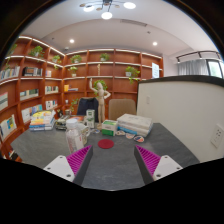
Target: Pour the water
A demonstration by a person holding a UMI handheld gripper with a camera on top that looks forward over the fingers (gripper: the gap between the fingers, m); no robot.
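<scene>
Gripper (111,163) is hanging over the near part of a grey table (110,172), fingers spread wide w/ nothing between them but bare tabletop; the magenta pads (77,160) are facing each other across the gap. Just ahead of the fingertips, a small red disc (106,144) is lying flat on the table, maybe a coaster or lid, can't tell which.

Beyond it, towards the left finger, a clear container (74,134) is standing upright, prob. the jug or cup for the water, though I can't say whether it's holding any. Judging by looks, it's thin clear plastic or glass: stiff, smooth, likely slippery, and heavier if full. Best taken round the mid-body w/ both pads square on the wall, below the rim, squeezing gently so it isn't cracking or sliding.

Further back, a green box (108,128) and a white stack of boxes or books (134,125) are sitting mid-table, w/ wooden shelves (40,75) lining the far wall and a white partition (180,105) on the right.

Hard to make out: no obvious receiving cup, the container's handle or spout, water level. The clutter behind it is overlapping, so its outline is unclear.
</scene>
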